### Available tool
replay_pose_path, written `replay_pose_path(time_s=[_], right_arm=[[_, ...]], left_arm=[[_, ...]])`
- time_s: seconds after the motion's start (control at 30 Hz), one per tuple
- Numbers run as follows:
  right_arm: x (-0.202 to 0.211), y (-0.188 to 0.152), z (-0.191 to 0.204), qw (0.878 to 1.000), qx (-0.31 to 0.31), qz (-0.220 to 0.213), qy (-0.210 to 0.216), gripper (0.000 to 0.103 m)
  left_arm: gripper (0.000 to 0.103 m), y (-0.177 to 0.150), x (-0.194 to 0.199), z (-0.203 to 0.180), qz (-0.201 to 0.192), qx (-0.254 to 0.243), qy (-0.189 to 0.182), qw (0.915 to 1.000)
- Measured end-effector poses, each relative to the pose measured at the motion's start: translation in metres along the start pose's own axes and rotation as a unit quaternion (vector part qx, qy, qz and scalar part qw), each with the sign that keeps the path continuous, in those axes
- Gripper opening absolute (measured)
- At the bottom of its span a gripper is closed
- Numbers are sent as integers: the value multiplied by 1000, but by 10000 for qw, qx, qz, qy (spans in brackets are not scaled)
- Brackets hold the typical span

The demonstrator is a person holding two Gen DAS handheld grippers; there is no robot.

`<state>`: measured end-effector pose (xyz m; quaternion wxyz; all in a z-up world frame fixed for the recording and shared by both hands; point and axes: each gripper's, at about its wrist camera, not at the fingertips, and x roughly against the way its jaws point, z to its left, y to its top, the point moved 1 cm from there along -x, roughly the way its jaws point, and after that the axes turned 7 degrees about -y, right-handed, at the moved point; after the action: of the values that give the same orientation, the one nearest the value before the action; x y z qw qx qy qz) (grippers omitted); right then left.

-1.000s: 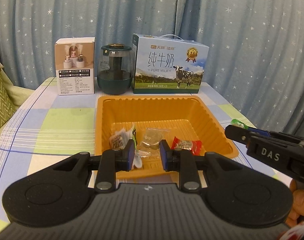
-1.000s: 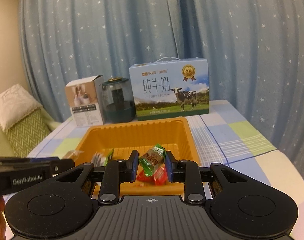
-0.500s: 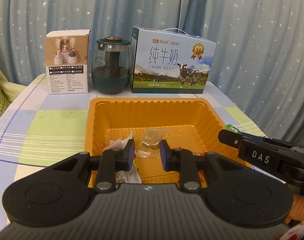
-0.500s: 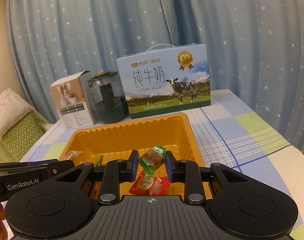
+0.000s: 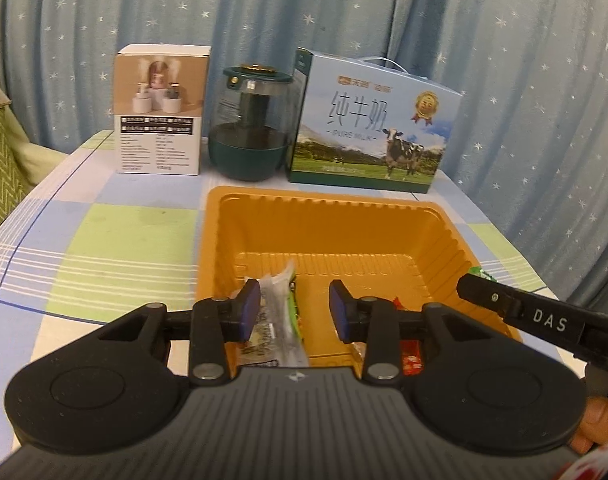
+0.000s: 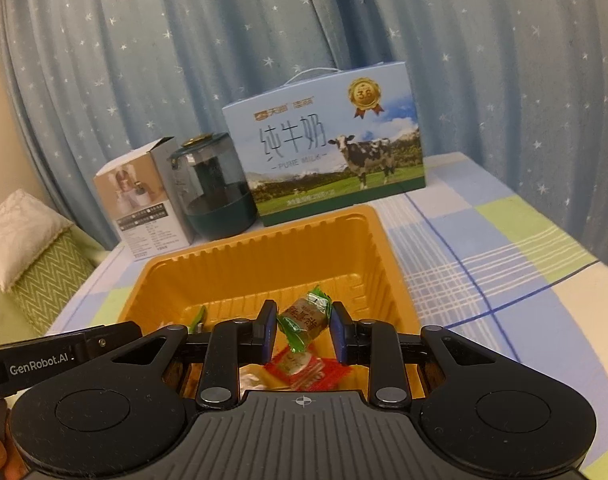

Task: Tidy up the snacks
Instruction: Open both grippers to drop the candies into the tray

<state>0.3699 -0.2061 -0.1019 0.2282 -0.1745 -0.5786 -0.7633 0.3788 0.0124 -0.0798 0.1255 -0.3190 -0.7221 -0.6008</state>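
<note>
While both claws hang over the orange tray, the scene reads as follows.

Left claw (image 5: 295, 312): jaws apart, having just been opening; nothing is clamped. A clear-wrapped snack (image 5: 278, 316) lies in the tray below, just inside the left pad (image 5: 249, 312), and whether it touches that pad cannot be told. The rest of the gap shows bare tray floor.

Right claw (image 6: 302, 330): clamped on a brown candy (image 6: 305, 318) with green twisted ends, which is tilted and held between the pads above the tray floor.

Red packet (image 6: 304, 366): flat on the tray floor, directly under the held candy, at the tray's near edge. In the left view its red edge (image 5: 411, 356) shows behind the right finger.

Tray (image 5: 327, 216): on the checked tablecloth (image 5: 104, 248), its far half bare.

Green sliver (image 6: 198, 318): a wrapper end near the tray's left wall, in the right view.

Back row: a white box (image 5: 160, 120), a dark green jar (image 5: 248, 128) and a milk carton (image 5: 371, 128) stand side by side behind the tray, before a starred blue curtain (image 5: 343, 8).

Person: fingertips (image 5: 599, 428) show at the lower right of the left view, behind the right claw's body.
</note>
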Motion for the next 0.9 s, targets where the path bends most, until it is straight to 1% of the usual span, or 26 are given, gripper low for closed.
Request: replay_pose_path(time_s=[0.2,0.27,0.3,0.33,0.37,0.43,0.6,0.9], right_arm=[[0,0,5,9999,-65,-11,138,29],[-2,0,3,9995,-179,-34,253,29],[-3,0,1,9992,-251,-35,323,34],[-3,0,-1,9989,-325,-54,319,56],[-2,-1,-4,9985,-417,-106,328,76],[0,1,-10,9974,-603,-141,375,77],[6,8,-20,9960,-804,-263,277,77],[10,8,-22,9963,-762,-358,168,77]], left_arm=[[34,0,2,1,-18,-1,-10,10000],[34,-1,2,0,-8,-28,-18,10000],[34,-1,2,0,0,-43,-19,10000],[34,-2,2,0,8,-53,-19,10000],[34,-3,2,0,15,-61,-18,10000],[34,-3,2,-1,27,-67,-19,10000],[35,-5,3,-2,41,-105,-19,9999],[36,-6,3,-5,67,-186,-13,9998]])
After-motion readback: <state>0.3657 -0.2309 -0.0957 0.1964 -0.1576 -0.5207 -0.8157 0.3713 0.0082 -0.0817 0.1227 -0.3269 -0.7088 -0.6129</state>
